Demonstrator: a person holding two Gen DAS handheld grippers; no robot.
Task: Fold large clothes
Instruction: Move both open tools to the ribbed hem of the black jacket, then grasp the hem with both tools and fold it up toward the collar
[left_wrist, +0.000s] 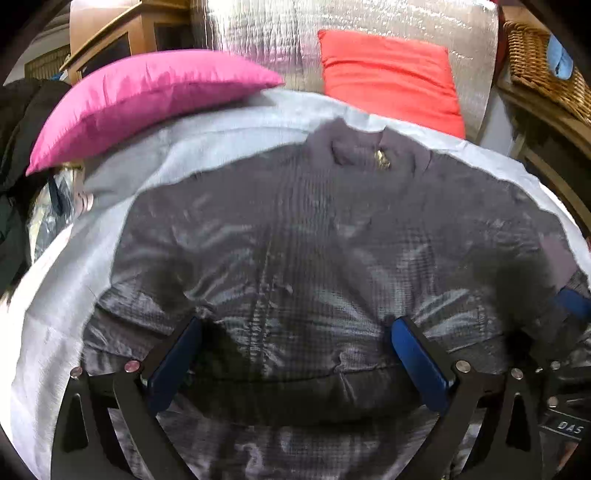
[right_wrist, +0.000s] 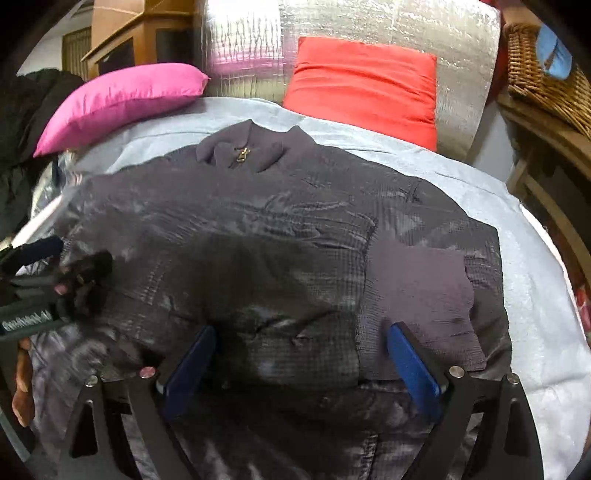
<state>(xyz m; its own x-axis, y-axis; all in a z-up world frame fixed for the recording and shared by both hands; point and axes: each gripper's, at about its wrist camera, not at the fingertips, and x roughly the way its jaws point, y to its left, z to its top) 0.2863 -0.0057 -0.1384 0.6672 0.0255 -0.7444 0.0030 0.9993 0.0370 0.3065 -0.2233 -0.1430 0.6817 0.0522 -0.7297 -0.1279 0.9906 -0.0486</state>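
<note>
My left gripper (left_wrist: 295, 354) and right gripper (right_wrist: 301, 356) both spread, empty. Padded jacket (left_wrist: 295, 229) probably slippery, bulky, soft; pinch hem edge.

Both fisheye views evenly lit, soft indoor light; heavy barrel distortion, dark vignette at corners; motion blur smears the grey jacket (left_wrist: 295, 240) weave; sheen streaks on its fabric; silver foil roll (right_wrist: 369, 22) glares; dark shadow patch mid-jacket in right view.
</note>
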